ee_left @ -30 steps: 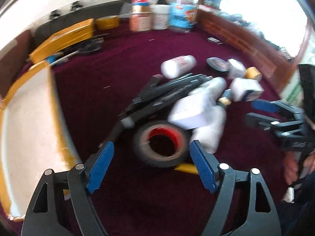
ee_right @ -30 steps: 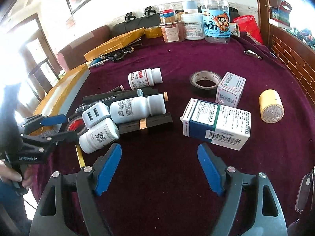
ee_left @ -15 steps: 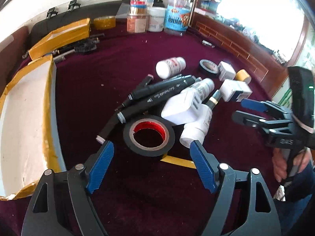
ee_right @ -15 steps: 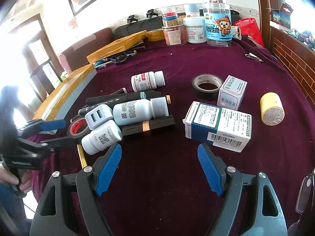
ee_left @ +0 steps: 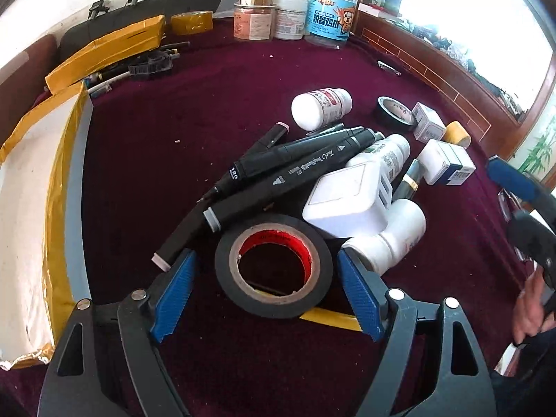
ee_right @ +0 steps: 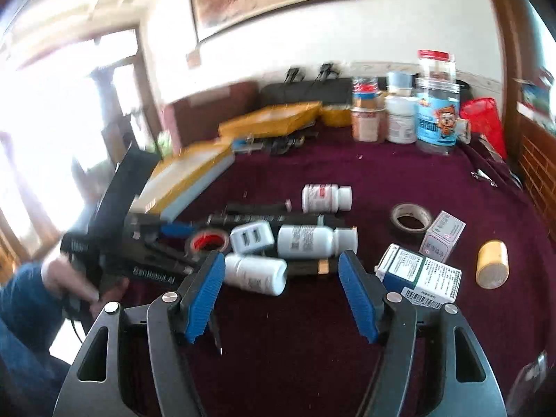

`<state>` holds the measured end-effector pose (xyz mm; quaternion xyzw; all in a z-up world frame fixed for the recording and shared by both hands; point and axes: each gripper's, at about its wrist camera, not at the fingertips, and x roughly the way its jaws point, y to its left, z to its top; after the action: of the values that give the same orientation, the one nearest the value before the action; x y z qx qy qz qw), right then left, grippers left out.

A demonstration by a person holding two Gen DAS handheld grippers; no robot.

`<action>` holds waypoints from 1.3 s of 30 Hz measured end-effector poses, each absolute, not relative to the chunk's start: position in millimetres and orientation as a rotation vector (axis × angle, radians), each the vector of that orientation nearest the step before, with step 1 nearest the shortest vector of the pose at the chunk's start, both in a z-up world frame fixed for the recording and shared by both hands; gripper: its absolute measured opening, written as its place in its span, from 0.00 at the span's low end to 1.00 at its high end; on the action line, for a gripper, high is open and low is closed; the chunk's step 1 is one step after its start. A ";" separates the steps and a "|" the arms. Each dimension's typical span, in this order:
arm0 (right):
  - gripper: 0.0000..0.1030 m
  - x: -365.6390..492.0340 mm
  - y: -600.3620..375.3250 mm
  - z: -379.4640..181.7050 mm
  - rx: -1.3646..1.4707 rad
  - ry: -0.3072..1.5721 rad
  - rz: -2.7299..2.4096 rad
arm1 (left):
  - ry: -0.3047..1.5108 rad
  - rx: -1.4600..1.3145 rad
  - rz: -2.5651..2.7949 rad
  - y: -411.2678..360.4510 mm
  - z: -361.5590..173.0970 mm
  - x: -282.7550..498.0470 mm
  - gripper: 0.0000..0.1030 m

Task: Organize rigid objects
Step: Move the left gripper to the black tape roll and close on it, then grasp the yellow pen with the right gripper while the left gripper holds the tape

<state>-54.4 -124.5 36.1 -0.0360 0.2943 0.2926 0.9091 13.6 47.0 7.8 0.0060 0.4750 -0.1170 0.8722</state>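
the step in hand looks like the pick of the tape roll, the black one with the red core, lying flat on the maroon cloth at the near edge of the pile. the left gripper points down at it with its jaws wide, one blue pad on each side of the roll and neither pressing on it, so nothing is held yet. the roll touches the markers on its far side, with the white charger and a white bottle just beside it, and it sits over a yellow strip.

the next move, as i judge it, calls for a short drop so the pads flank the roll's outer wall, then a close without catching the marker end by the left pad or the bottle cap by the right pad. a likely goal is the open box to the left, though that is a guess.

the right gripper hangs above the cloth near the bottles, its view blurred. its jaws are closing, about half apart, with nothing between them; the bottle lies beyond the pads, untouched.
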 end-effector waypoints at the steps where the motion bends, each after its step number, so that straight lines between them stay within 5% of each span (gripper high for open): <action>1: 0.61 -52.5 -120.4 35.2 -0.093 0.642 0.589 | 0.993 0.015 -0.245 46.9 7.6 13.7 0.81; 5: 0.44 -52.2 -104.4 30.7 -0.140 0.719 0.633 | 0.999 0.047 -0.258 41.3 5.4 15.8 0.89; 17: 0.44 -60.4 -100.7 34.0 -0.211 0.709 0.619 | 1.020 0.130 -0.251 28.8 -0.1 21.6 1.00; 19: 0.44 -63.2 -100.9 34.5 -0.213 0.706 0.637 | 1.009 0.103 -0.235 33.7 1.2 22.0 0.96; 21: 0.44 -65.7 -99.0 33.5 -0.227 0.716 0.655 | 0.983 0.095 -0.201 39.7 4.9 19.9 0.70; 23: 0.44 -66.1 -96.0 31.1 -0.236 0.736 0.682 | 0.980 0.080 -0.195 47.4 8.4 17.1 0.59; 31: 0.44 -69.1 -69.8 23.6 -0.265 0.801 0.795 | 0.922 -0.006 -0.211 72.8 28.2 -12.2 0.59; 36: 0.23 -63.0 -39.6 12.3 -0.350 0.845 0.795 | 0.860 -0.026 -0.184 93.2 49.2 -23.6 0.59; 39: 0.22 -51.3 -30.4 2.7 -0.342 0.891 0.795 | 0.840 -0.048 -0.161 104.7 54.4 -27.5 0.59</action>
<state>-51.3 -30.4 2.7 -0.1602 0.4173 0.3724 0.8133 -27.5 104.7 54.4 -0.0234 0.4072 -0.0780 0.9097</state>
